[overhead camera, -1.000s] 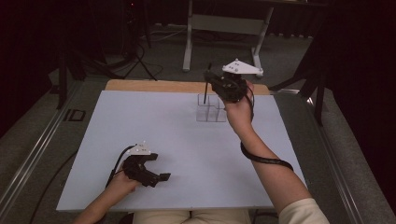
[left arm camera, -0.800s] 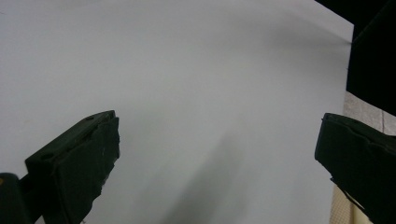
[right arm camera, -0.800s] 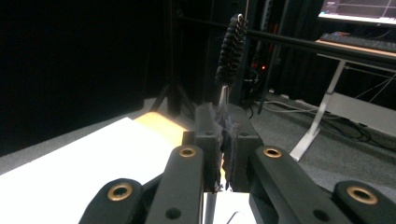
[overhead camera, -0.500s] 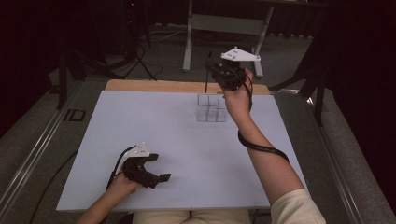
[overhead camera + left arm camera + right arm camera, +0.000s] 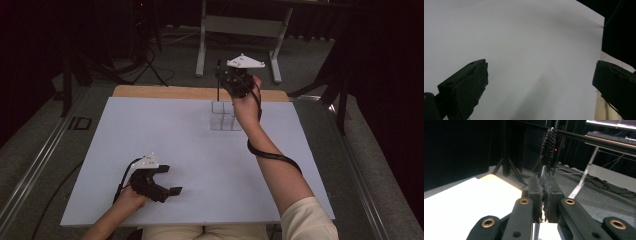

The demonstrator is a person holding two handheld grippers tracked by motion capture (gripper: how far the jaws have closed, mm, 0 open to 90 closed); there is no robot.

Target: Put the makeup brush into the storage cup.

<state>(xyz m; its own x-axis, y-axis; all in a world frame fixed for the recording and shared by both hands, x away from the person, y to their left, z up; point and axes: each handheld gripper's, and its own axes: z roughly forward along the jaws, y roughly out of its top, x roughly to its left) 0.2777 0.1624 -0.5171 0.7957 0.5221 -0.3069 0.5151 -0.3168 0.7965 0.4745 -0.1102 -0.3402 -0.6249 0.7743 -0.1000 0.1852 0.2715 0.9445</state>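
Counted — two tools (image 5: 172,181) (image 5: 218,75), one bristle brush (image 5: 548,146), one clear compartment holder (image 5: 223,116) — one table (image 5: 150,130).

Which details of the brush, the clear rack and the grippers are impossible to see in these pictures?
- Brush lower end: right gripper view, hidden between the right gripper's closed pads.
- Clear rack contents: high view, too small, partly behind the right hand.
- Left gripper right pad: left gripper view, cut off by the edge.
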